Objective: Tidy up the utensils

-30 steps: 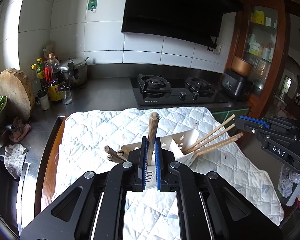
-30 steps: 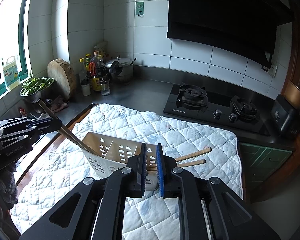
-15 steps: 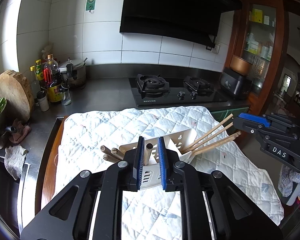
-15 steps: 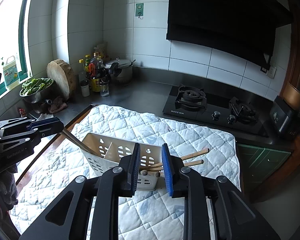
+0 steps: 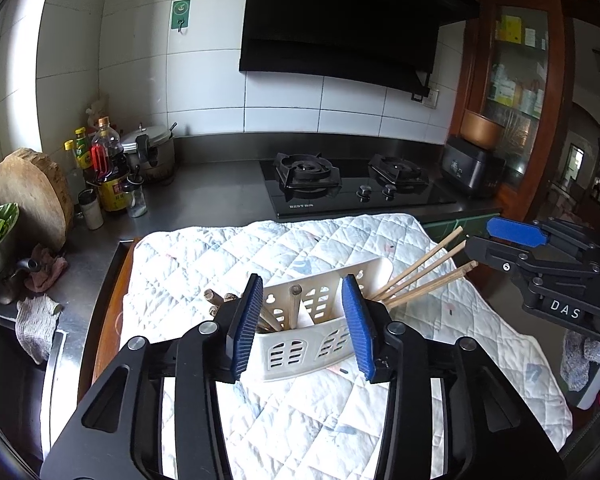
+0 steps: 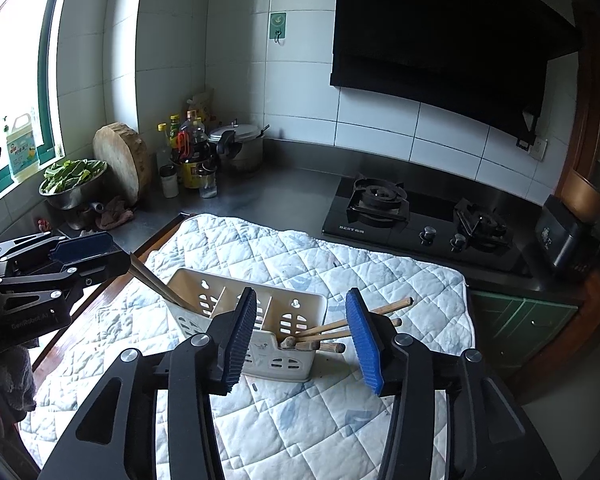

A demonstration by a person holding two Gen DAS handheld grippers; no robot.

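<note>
Right now you are holding both claws spread apart, gripping nothing. Your left gripper (image 5: pixel 301 326) is hovering over the cream utensil caddy (image 5: pixel 300 350), which is lying on the quilted white mat (image 5: pixel 204 256); your right gripper (image 6: pixel 301 340) is facing the same caddy from its other side. Thick wooden handles (image 5: pixel 294 306) are poking up from the compartments at one end, and thin chopsticks (image 5: pixel 419 276) are fanning out of the other end, pointing toward your right claw. On that claw's body, the letters "DAS" (image 5: pixel 565 309) are showing in the left wrist view; faint lettering on your left claw's body in the right wrist view is too dim to read surely. The black gas hob (image 6: pixel 415 220) behind the mat is reading "BESTAM", as near as you can make out. Sauce bottles (image 5: pixel 108 168), a pressure cooker (image 5: pixel 148 152), a round wooden chopping block (image 5: pixel 32 196) and a bowl of greens (image 6: pixel 74 182) are crowding the far counter corner.
</note>
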